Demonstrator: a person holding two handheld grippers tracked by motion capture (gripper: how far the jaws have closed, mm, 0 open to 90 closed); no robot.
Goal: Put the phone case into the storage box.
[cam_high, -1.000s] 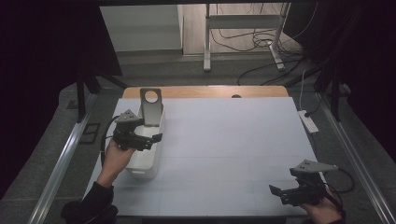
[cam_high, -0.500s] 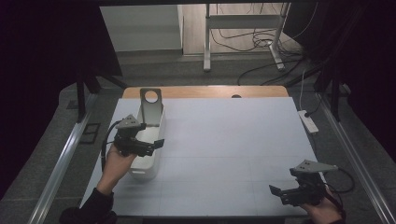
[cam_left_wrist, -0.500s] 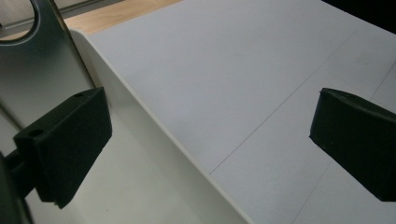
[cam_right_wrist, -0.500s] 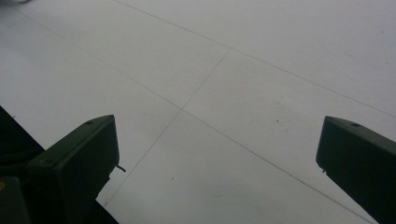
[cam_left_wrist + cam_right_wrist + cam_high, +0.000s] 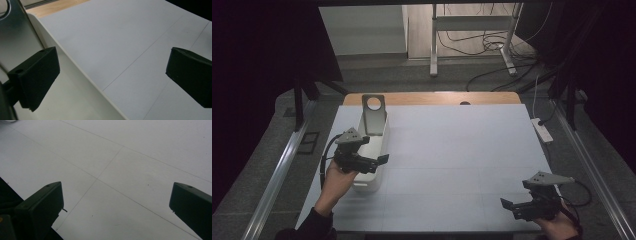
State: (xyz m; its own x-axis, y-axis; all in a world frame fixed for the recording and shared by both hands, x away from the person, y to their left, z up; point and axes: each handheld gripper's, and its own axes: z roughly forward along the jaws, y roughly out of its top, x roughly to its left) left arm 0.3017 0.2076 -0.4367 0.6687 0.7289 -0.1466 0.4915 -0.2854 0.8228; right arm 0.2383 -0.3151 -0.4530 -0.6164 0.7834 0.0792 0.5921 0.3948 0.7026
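Left gripper (image 5: 381,159) hovered over the white bin (image 5: 373,150) near the left edge of the table (image 5: 462,150), jaws spread wide and holding nothing. Straddled the bin's right wall in the left gripper view, one jaw inside above the pale floor of the bin (image 5: 65,100), the other outside over the bare table top (image 5: 112,37). Stood lengthwise along the left side of the table, that bin, with a grey metal plate (image 5: 373,114) pierced by a round hole rising upright from its far end. Looked like thin moulded plastic: probably light, stiff enough to keep its shape, smooth and a little slippery under hard jaws. Judged best taken by the long right wall near its middle, pinched from inside and outside, so as not to let the plate-laden far end tip it; likely top-heavy toward that end if the plate is steel. Could flex or slide if squeezed only at the rim's very edge, so a deeper bite seemed wiser. Right gripper (image 5: 508,205) waited well apart at the near right corner of the table, jaws likewise wide and empty, over plain table surface (image 5: 125,170) crossed by faint seams.
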